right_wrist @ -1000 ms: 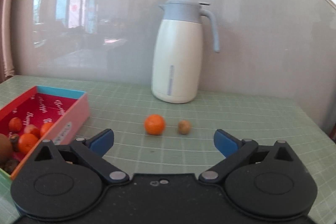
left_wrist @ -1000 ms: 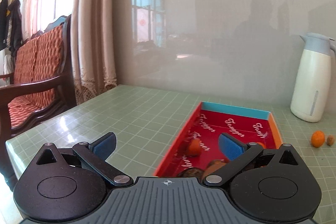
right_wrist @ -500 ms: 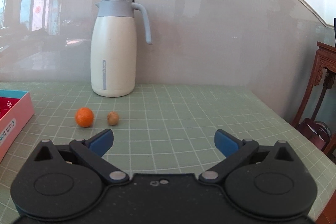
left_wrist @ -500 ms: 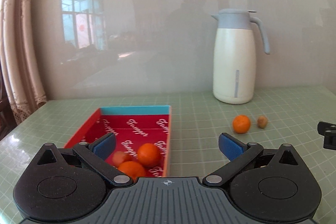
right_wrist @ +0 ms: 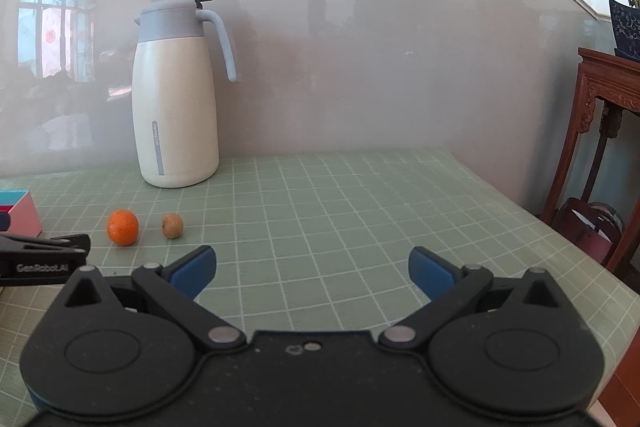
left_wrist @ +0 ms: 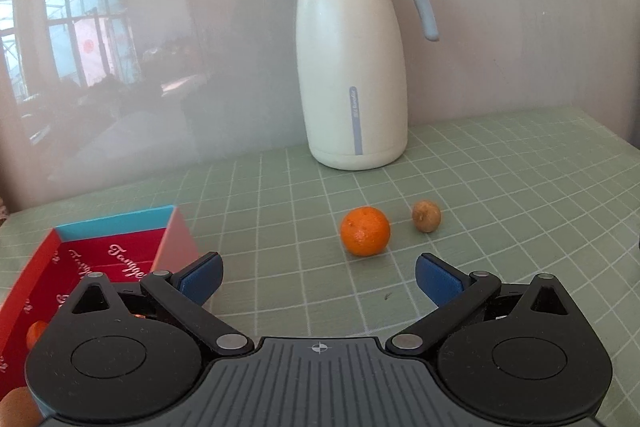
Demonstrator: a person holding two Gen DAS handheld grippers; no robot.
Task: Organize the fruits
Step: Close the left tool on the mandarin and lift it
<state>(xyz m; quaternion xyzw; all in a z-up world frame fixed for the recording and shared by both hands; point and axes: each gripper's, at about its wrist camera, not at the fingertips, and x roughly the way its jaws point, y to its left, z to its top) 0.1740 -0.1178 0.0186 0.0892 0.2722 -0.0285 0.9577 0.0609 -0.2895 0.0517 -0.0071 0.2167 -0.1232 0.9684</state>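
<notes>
Left tongs (left_wrist: 318, 277) apart near orange (left_wrist: 365, 231), right tongs (right_wrist: 312, 271) apart over worktop (right_wrist: 360, 211), nut (left_wrist: 426, 215) beside orange

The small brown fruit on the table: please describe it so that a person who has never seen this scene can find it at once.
Find the tall white jug with the grey-blue lid, standing at the back of the green gridded table. In front of it two small round fruits lie side by side, apart from each other. The small brown fruit is the right one: smaller and dull tan, while its neighbour is a bright orange mandarin.
</notes>
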